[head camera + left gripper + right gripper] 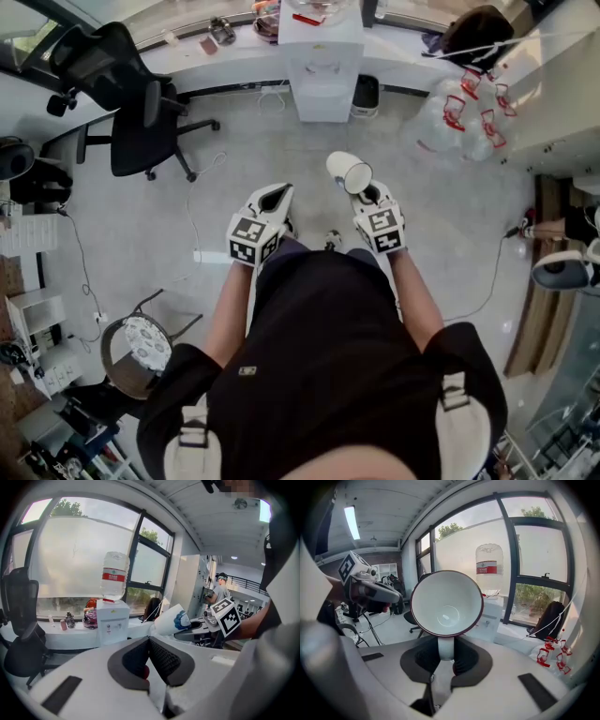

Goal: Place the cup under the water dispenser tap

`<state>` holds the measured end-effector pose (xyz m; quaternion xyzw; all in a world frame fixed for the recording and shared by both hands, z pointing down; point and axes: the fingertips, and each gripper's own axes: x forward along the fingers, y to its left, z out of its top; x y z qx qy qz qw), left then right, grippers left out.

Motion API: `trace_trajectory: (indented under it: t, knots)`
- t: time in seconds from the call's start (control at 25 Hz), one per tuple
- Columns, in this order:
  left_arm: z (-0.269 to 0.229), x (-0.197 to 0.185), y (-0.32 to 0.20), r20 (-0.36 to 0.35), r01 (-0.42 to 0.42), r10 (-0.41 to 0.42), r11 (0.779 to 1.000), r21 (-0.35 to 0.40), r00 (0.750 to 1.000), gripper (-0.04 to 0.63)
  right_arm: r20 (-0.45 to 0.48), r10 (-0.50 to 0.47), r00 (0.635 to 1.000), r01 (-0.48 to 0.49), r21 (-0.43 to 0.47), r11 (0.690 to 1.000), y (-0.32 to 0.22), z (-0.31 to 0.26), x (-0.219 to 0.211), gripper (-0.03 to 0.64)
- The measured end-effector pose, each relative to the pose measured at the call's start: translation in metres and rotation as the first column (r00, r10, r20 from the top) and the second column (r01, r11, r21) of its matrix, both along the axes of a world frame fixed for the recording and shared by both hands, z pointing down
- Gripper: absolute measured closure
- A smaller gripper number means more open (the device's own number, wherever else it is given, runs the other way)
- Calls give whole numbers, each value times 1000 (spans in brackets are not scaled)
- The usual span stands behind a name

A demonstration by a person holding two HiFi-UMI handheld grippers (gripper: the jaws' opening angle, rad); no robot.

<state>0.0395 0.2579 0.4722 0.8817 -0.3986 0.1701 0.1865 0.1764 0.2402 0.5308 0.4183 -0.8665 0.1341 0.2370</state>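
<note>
A white cup (349, 172) with a dark red rim lies on its side in the air, mouth toward me (446, 603). My right gripper (367, 194) is shut on its handle (446, 648). In the left gripper view the cup (168, 619) shows a blue print on its side. The white water dispenser (322, 56) with a bottle on top (114, 576) stands ahead against the window counter, well beyond the cup. My left gripper (274, 197) hangs beside the right one, its dark pads (161, 658) together with nothing between them.
A black office chair (131, 103) stands to the left of the dispenser. Several empty water bottles (464, 117) lie to its right. A round stool (141, 345) is at my lower left. Cables run over the grey floor (216, 187).
</note>
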Motion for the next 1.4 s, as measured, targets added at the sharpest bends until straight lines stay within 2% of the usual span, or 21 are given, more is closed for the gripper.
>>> trace_trajectory:
  t: [0.72,1.4]
  knots:
    - [5,6,9,-16,13,-13,1000,5,1000,601,-39,-13,999,15,32,999,5,-7,8,580]
    - [3,-9,9,-18,38,-38,999,6,999,601,-50,-32,998,34,39,999,1,-5,-5,580]
